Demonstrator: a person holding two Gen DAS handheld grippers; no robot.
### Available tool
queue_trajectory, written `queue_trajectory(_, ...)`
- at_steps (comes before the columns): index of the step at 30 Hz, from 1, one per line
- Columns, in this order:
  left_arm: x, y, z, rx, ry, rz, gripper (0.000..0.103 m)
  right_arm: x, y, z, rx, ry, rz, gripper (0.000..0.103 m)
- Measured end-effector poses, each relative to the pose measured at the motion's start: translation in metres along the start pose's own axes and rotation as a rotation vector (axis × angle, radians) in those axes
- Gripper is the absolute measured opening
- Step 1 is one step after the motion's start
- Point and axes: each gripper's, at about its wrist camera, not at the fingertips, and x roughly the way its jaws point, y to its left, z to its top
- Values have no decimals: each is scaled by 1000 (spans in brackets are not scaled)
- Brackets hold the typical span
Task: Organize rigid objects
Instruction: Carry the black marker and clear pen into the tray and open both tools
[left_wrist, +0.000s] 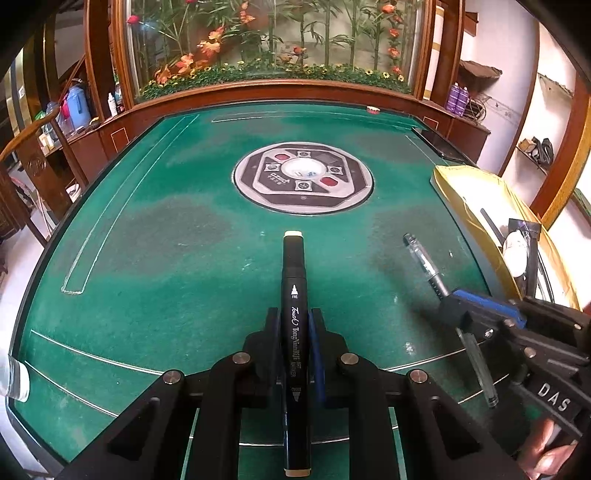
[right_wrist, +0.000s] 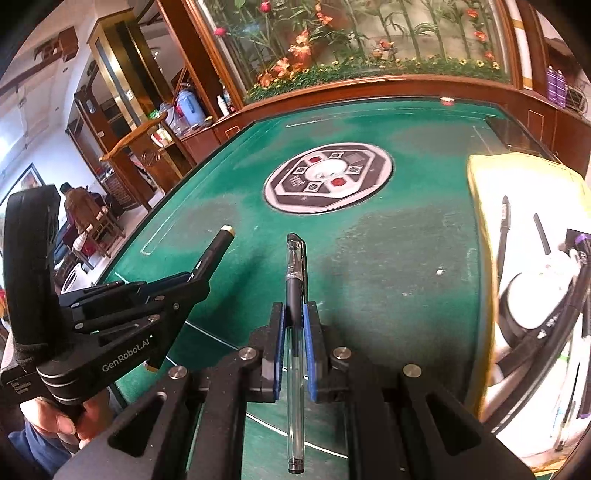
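Holding firm at the bottom centre of the left wrist view, the left tongs (left_wrist: 293, 332) are clamped on a black marker (left_wrist: 294, 295), pads pressed to its barrel, the pale-capped tip running up toward mid-frame. Over in the right wrist view, same picture: the right tongs (right_wrist: 293, 325) are pinched together on a clear gel pen (right_wrist: 294, 295), its capped end aimed up the frame, the see-through barrel trailing down to the bottom edge. So both pieces are off the counter (left_wrist: 166, 240) and in hand, neither one put away yet.

Looking a little farther out, the green felt just ahead of both tools looks bare, nothing else loose that I can pick out on it. At the right edge sits a yellow-lined box (right_wrist: 480, 236), and it already holds dark pens and a white round thing, though the blur keeps me from naming more. My read: the sorting is well along, and what's left is carrying these two into that box.

The marker is stubby and dark with white lettering down its side; the pen is slim with a black grip section. Farther back, the round control panel (left_wrist: 303, 177) marks the counter's middle.
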Motion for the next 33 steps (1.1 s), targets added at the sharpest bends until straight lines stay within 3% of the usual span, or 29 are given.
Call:
queue_trajectory(6,-3,-21,6,44,4,-1,15,-15,-17,-2,41,-34,13,9)
queue_trajectory(12,-15,-52,20,78,-1,-80,15,-41,-40,1,89,-93,14,9)
queue_trajectory(15,-20,-79,31,105,2,-154,15,-63,-56,3,120,-140,5,9)
queue_trajectory(20,-27,-125,41,136,9,-257,15,-99,-89,1,177,-215,-38,9)
queue_trajectory(24,-29,-155,46,161,10,-296,15,-117,-116,-5,225,-256,-89,9)
queue_trajectory(33,-10,-207,43,187,67,-330,15,-126,-154,-21,278,-262,-181,9)
